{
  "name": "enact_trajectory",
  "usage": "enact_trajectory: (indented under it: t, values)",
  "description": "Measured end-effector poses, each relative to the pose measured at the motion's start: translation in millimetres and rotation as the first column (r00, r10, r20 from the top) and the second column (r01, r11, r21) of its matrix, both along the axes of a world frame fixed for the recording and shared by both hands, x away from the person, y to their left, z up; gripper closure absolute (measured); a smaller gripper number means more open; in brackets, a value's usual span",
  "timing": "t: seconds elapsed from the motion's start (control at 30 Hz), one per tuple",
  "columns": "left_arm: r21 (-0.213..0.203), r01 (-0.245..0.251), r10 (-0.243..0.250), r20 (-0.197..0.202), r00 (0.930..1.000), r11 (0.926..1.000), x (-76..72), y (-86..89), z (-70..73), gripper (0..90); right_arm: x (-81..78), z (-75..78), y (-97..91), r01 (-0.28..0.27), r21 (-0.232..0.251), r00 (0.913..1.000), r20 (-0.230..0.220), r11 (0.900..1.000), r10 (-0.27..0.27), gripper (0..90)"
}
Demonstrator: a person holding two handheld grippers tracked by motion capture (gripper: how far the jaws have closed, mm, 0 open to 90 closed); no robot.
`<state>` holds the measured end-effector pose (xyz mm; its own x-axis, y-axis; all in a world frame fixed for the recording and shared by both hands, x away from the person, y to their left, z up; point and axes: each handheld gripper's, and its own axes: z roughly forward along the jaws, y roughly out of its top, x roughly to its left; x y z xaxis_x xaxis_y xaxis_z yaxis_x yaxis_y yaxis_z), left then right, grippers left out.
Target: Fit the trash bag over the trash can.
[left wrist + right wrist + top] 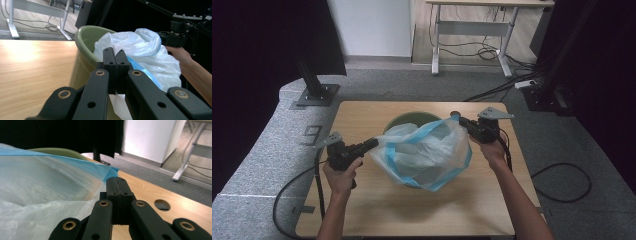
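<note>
High view has the white bag (427, 152) with its blue rim draped over the green bin (404, 119) at the worktop (377, 210) centre. Left claw (373, 143) comes in from nine o'clock, clamped tight on the bag's edge; the left gripper view shows plastic pinched between the closed jaws. Right claw (460, 120), at two o'clock, is closed on the blue rim. Thin, soft film, this: light, slippery, likely to tear or slide free. Best gripped by the doubled blue hem (75, 166), on opposite sides, pulling gently.
</note>
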<state>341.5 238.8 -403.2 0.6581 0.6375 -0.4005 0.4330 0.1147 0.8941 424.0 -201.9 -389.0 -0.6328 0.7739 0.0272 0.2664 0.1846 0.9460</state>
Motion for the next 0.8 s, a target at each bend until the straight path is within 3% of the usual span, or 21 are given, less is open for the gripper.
enact_trajectory:
  t: [0.1, 0.13, 0.27, 0.37, 0.47, 0.6, 0.8]
  values:
    - [0.001, -0.007, 0.007, -0.002, 1.0, 1.0, 4.9, 1.2, 2.9, 89.4, 3.0, 0.8, 2.1, 0.016, -0.005, 0.9997, 0.021, 0.9999, -0.016, 89.0]
    - [0.008, -0.016, 0.016, -0.004, 0.9999, 0.9998, 7.5, 1.2, 4.2, 89.4, 6.6, 0.3, 5.8, 0.035, -0.031, 0.9985, 0.044, 0.9989, -0.033, 89.0]
    - [0.048, -0.045, 0.045, -0.002, 0.999, 0.9978, 18.6, 0.7, 13.0, 89.4, 13.8, -1.3, 12.6, 0.061, -0.039, 0.9958, 0.07, 0.9974, -0.059, 89.0]
    - [0.057, -0.052, 0.053, -0.007, 0.9986, 0.997, 23.8, 0.5, 15.7, 89.4, 17.5, -1.8, 15.8, 0.071, -0.036, 0.9947, 0.077, 0.9968, -0.068, 89.0]
    - [0.071, -0.062, 0.064, -0.035, 0.9973, 0.9955, 34.3, 1.4, 16.6, 89.3, 23.9, -4.2, 22.6, 0.075, -0.046, 0.9936, 0.088, 0.9961, -0.071, 89.0]
    - [0.08, -0.08, 0.086, -0.071, 0.9938, 0.9935, 45.0, 0.9, 9.3, 89.3, 32.9, -15.3, 28.4, 0.087, -0.054, 0.9948, 0.058, 0.9948, -0.083, 89.0]
    - [0.105, -0.087, 0.096, -0.083, 0.9919, 0.9906, 52.2, -6.0, -1.4, 89.4, 41.7, -34.0, 33.9, 0.081, -0.044, 0.9966, 0.013, 0.9957, -0.081, 89.0]
